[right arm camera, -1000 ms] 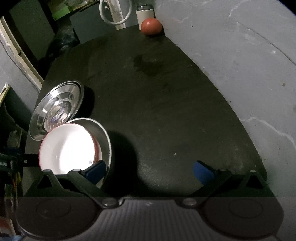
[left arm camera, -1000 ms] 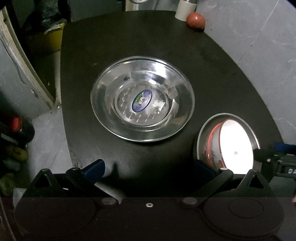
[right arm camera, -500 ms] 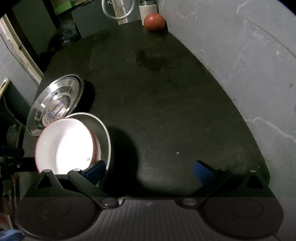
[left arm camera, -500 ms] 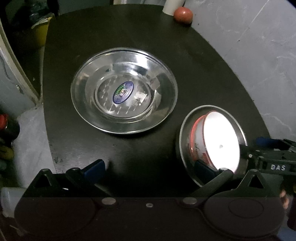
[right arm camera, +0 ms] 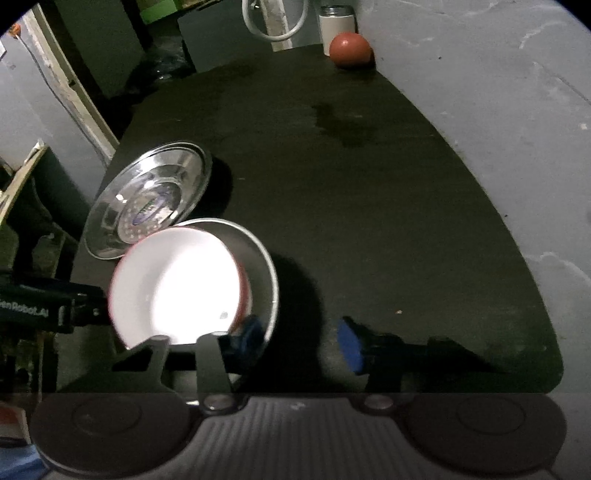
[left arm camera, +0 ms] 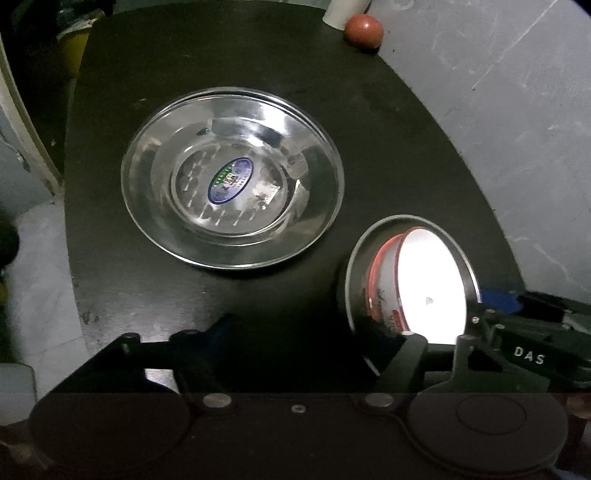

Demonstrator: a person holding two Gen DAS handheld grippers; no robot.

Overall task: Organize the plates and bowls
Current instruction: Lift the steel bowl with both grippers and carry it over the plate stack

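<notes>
A large steel plate (left arm camera: 232, 177) with a blue sticker lies on the dark table (left arm camera: 369, 147); it also shows in the right wrist view (right arm camera: 147, 199). To its right a white bowl with a red rim (left arm camera: 428, 288) sits inside a smaller steel bowl (left arm camera: 356, 273), also seen in the right wrist view as the white bowl (right arm camera: 177, 284) in the steel bowl (right arm camera: 264, 266). My left gripper (left arm camera: 306, 332) is open, its right finger at the steel bowl's near rim. My right gripper (right arm camera: 299, 336) is open, its left finger at the steel bowl's rim.
A red round fruit (right arm camera: 349, 44) and a white cup (right arm camera: 336, 22) stand at the table's far end by the grey wall (right arm camera: 498, 110). The table's left edge drops to the floor (left arm camera: 37, 277). A yellow bin (left arm camera: 74, 48) stands far left.
Both grippers have drawn closer to the stacked bowls. The right gripper's jaws have narrowed, its left finger now at the steel bowl's rim. The bowls and plate stay put.
</notes>
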